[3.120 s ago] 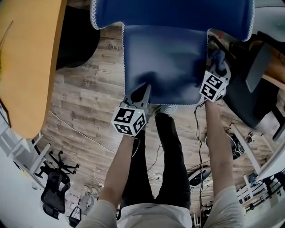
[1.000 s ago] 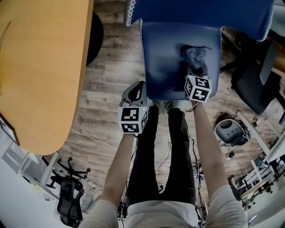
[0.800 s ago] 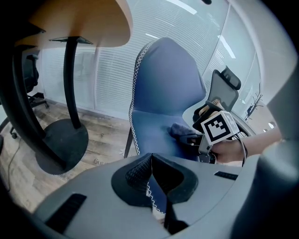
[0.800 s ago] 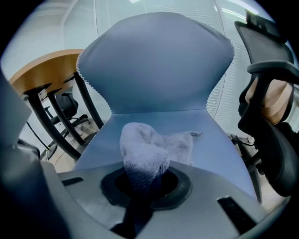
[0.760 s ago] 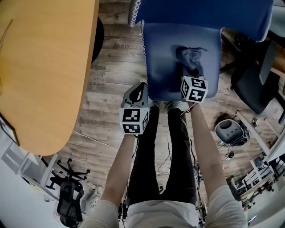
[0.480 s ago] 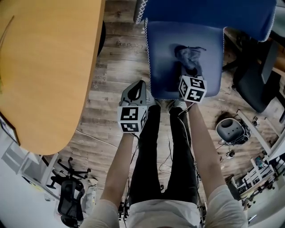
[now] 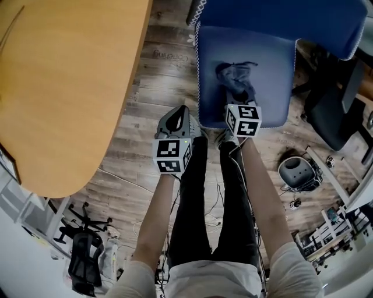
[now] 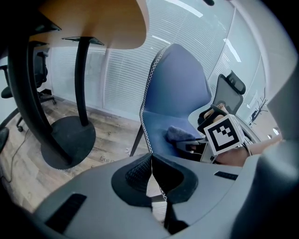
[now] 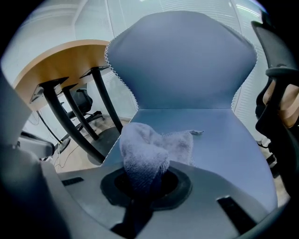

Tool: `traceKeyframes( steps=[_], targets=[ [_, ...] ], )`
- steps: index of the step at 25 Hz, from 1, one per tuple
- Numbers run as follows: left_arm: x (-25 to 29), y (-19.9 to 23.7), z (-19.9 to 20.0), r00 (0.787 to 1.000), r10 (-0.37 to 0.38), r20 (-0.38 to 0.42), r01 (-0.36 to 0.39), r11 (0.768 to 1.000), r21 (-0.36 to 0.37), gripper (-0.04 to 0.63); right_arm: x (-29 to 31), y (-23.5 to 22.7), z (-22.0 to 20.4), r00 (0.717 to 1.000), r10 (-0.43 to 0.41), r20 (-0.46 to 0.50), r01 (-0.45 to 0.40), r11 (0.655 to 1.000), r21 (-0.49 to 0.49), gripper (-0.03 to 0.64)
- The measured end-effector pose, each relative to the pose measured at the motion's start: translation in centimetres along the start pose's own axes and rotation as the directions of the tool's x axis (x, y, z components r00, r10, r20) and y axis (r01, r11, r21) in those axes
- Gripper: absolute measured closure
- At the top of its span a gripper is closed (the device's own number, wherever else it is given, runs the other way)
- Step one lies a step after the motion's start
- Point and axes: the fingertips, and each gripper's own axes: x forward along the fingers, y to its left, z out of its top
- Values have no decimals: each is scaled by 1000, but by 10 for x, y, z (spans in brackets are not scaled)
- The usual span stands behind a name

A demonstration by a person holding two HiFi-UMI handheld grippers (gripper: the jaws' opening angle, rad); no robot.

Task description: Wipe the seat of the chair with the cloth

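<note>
Grey-brown plank floor (image 7: 145, 81) runs under everything, scattered with cables. Beside the chair (image 7: 280, 14) stands a big table (image 7: 64, 87) with a smooth, rounded, honey-coloured wooden top, on dark curved legs and a flat round base (image 8: 65, 140).

From where I stand the chair is a blue padded shell with a broad back and white zigzag stitching along its edges. Its seat (image 7: 274, 70) is flat, squarish and matte.

A grey-blue cloth (image 7: 233, 78) of nubbly terry lies bunched on the middle of the seat, a little toward the front edge, with one thin corner trailing toward the back.

At the seat's front, the right gripper (image 9: 142, 184) has its jaws clamped on the near end of the cloth, which bulges up out of them in a soft lump.

Off the seat's front corner on the table side, above the floor, the left gripper (image 8: 151, 175) has its jaws pressed together with nothing between them.
</note>
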Motion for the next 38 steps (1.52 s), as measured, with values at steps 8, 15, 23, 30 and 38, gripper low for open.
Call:
traceKeyframes(
  steps=[8, 15, 23, 30, 38],
  targets=[
    [-9, 8, 1, 999, 40, 16, -40, 999, -12, 569, 4, 24, -4, 996, 83, -15, -83, 996, -9, 568],
    [-13, -2, -1, 998, 56, 16, -56, 998, -8, 569, 5, 38, -7, 984, 177, -35, -179, 982, -61, 568],
    [-9, -29, -6, 998, 61, 14, -61, 998, -3, 569, 3, 50, -12, 955, 287, -80, -296, 939, -172, 568],
    [-6, -49, -12, 997, 78, 12, -78, 997, -2, 569, -9, 77, -28, 863, 465, -196, -505, 797, -332, 568],
    [-6, -66, -10, 993, 113, 24, -113, 994, 2, 569, -42, 86, -70, 678, 568, -467, -723, 403, -561, 568]
  ],
)
